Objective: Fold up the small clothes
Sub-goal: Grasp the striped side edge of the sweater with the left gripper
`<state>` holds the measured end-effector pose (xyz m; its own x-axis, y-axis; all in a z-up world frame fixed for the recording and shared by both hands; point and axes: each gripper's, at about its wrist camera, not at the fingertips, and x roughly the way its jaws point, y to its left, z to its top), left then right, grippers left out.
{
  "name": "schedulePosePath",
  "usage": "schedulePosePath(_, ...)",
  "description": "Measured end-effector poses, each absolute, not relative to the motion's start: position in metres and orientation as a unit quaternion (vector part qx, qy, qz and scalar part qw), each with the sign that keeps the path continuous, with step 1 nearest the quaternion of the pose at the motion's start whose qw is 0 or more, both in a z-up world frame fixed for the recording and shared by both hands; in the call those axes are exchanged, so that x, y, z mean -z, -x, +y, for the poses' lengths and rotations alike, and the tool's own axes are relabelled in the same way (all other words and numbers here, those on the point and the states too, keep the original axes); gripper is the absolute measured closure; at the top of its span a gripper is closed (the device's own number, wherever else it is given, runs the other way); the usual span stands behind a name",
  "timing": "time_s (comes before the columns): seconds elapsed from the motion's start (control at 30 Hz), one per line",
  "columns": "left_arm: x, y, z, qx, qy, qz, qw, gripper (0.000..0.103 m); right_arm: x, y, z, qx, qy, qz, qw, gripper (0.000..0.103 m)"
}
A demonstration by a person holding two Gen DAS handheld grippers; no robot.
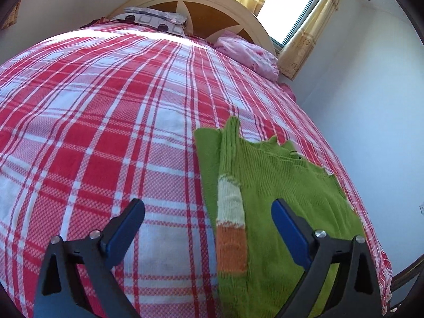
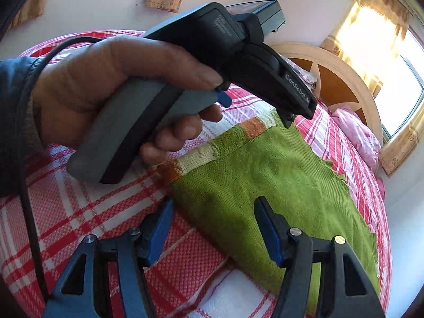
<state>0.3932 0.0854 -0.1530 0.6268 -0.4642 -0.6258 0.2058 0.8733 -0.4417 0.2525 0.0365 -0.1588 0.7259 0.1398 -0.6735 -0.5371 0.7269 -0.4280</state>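
Observation:
A small green knitted sweater (image 1: 286, 185) lies flat on the bed near its right edge. A sleeve with cream and orange bands (image 1: 230, 225) is folded in over its left side. My left gripper (image 1: 208, 206) is open and empty, hovering above the sleeve, its jaws straddling it. The sweater also shows in the right wrist view (image 2: 265, 175). My right gripper (image 2: 212, 206) is open and empty over the sweater's near edge. The left gripper's body (image 2: 238, 53), held in a hand, hangs above the sweater's far side.
The bed is covered by a red and white plaid sheet (image 1: 106, 132). A patterned pillow (image 1: 151, 20) and a pink bundle (image 1: 249, 53) lie by the round headboard (image 1: 212, 8). A white wall (image 1: 371, 106) runs close along the bed's right side.

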Motion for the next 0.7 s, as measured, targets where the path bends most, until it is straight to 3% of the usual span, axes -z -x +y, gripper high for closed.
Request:
schedulePosePath(0.2,0.155,-0.424,0.075,0.22,0.174,0.393,0.876,0.013,0.159,-0.256,0.043,-0.193,0.321,0.315,0.872,0.045)
schedulePosePath(0.3,0.161,-0.439,0.068,0.237,0.174,0.406,0.865,0.023,0.161,-0.254,0.047,-0.193,0.327,0.312,0.871,0.048)
schedulePosePath(0.37,0.168,-0.447,0.067,0.242,0.18,0.422,0.855,0.039,0.162,-0.255,0.049,-0.191,0.333,0.309,0.87,0.048)
schedulePosePath(0.53,0.173,-0.45,0.073,0.248,0.198,0.423,0.849,0.052,0.162,-0.248,0.057,-0.192,0.339,0.307,0.869,0.05)
schedulePosePath(0.57,0.173,-0.45,0.072,0.254,0.198,0.424,0.847,0.063,0.162,-0.249,0.058,-0.195,0.339,0.308,0.867,0.053)
schedulePosePath(0.63,0.174,-0.451,0.068,0.259,0.191,0.43,0.844,0.072,0.161,-0.249,0.058,-0.202,0.34,0.309,0.865,0.06)
schedulePosePath(0.7,0.174,-0.451,0.069,0.275,0.199,0.427,0.838,0.087,0.162,-0.248,0.06,-0.213,0.344,0.31,0.86,0.081)
